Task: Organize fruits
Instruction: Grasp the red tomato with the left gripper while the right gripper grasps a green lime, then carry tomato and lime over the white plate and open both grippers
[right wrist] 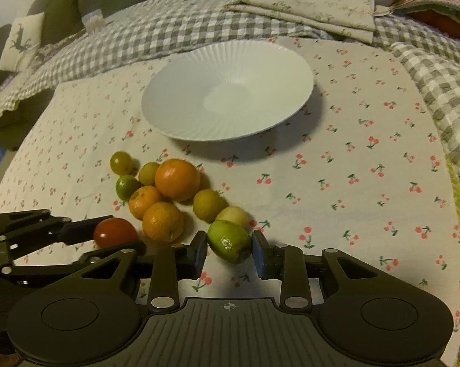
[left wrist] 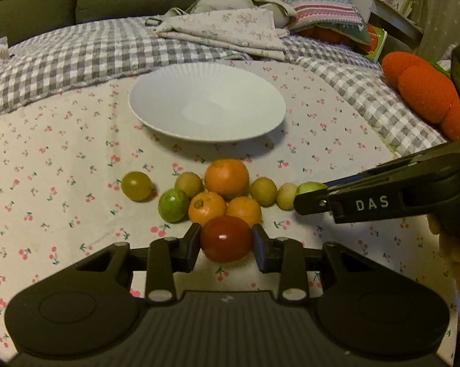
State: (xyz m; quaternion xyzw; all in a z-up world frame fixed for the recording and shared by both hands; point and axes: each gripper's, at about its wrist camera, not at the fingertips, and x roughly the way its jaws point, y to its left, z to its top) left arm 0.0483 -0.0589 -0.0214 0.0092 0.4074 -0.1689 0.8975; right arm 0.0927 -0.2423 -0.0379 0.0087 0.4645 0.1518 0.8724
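1. Between the fingers of the left tongs [left wrist: 226, 240] a red tomato [left wrist: 226, 238] is seen, with both pads close against its sides; whether it is pinched or merely flanked cannot be told for certain, though contact appears on both sides.
2. Between the fingers of the right tongs [right wrist: 229, 252] a green lime-like fruit [right wrist: 229, 241] is framed, its left side against the left pad, while a thin gap seems to remain at the right pad.
3. Just ahead of the left tongs, two small oranges [left wrist: 207, 207] [left wrist: 244, 210] are found touching the tomato, and a larger orange [left wrist: 226, 178] lies just beyond them.
4. Ahead and to the left of the left tongs a green fruit [left wrist: 173, 205] and a yellow-green grape-like fruit [left wrist: 136, 186] are placed, the latter a little apart from the cluster.
5. Ahead and to the right of the left tongs, yellowish fruits [left wrist: 263, 191] are lined up toward the right tongs.
6. Farther ahead of both tongs a white ribbed plate [left wrist: 168, 104] is set on the cherry-print cloth [left wrist: 46, 153], well apart from the fruit.
7. Beyond the plate a grey checked blanket [left wrist: 77, 52] is spread.
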